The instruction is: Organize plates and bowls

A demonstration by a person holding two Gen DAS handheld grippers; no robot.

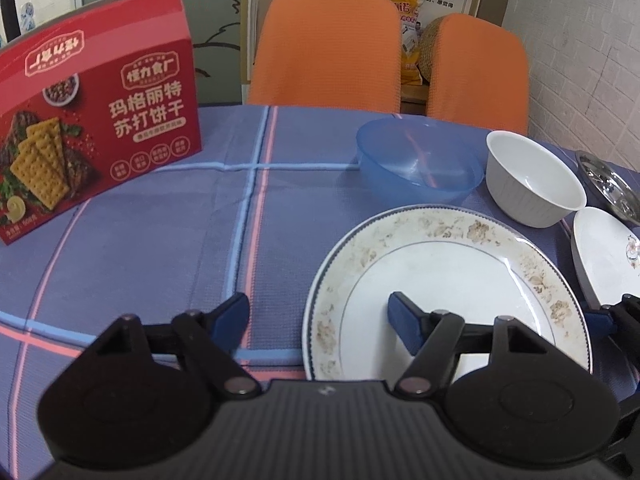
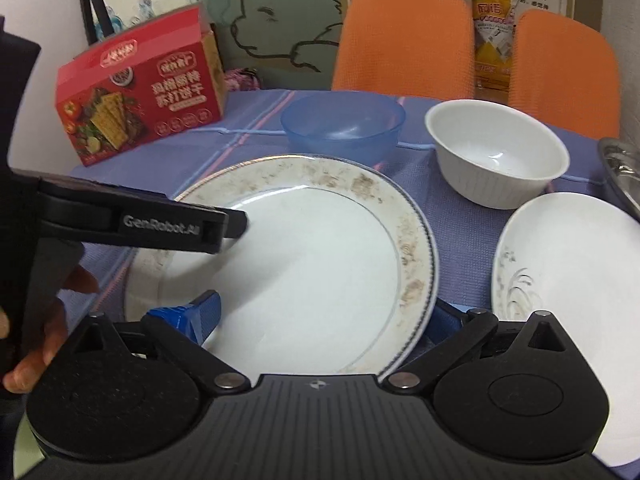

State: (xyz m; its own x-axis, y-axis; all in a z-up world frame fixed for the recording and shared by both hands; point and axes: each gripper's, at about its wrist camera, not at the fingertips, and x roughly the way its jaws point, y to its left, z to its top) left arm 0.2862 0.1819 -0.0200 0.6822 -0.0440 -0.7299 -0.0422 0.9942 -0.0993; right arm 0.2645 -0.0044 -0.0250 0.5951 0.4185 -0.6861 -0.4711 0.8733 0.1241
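A large white plate with a worn brown floral rim [image 1: 440, 276] [image 2: 320, 264] lies on the blue checked tablecloth. My left gripper [image 1: 320, 320] is open and straddles the plate's left rim, one finger over the plate and one over the cloth. My right gripper [image 2: 324, 316] is open wide across the plate's right rim, its right finger partly hidden behind the edge. Behind the plate stand a translucent blue bowl [image 1: 416, 160] [image 2: 344, 124] and a white ribbed bowl [image 1: 532, 180] [image 2: 496, 156]. A smaller white plate [image 1: 604, 256] [image 2: 572, 264] lies to the right.
A red cracker box [image 1: 92, 120] [image 2: 140, 88] stands at the back left. A metal dish [image 1: 608, 184] [image 2: 620, 164] sits at the far right edge. Two orange chairs [image 1: 328, 44] [image 2: 404, 36] stand behind the table. A hand [image 2: 48, 320] holds the left gripper.
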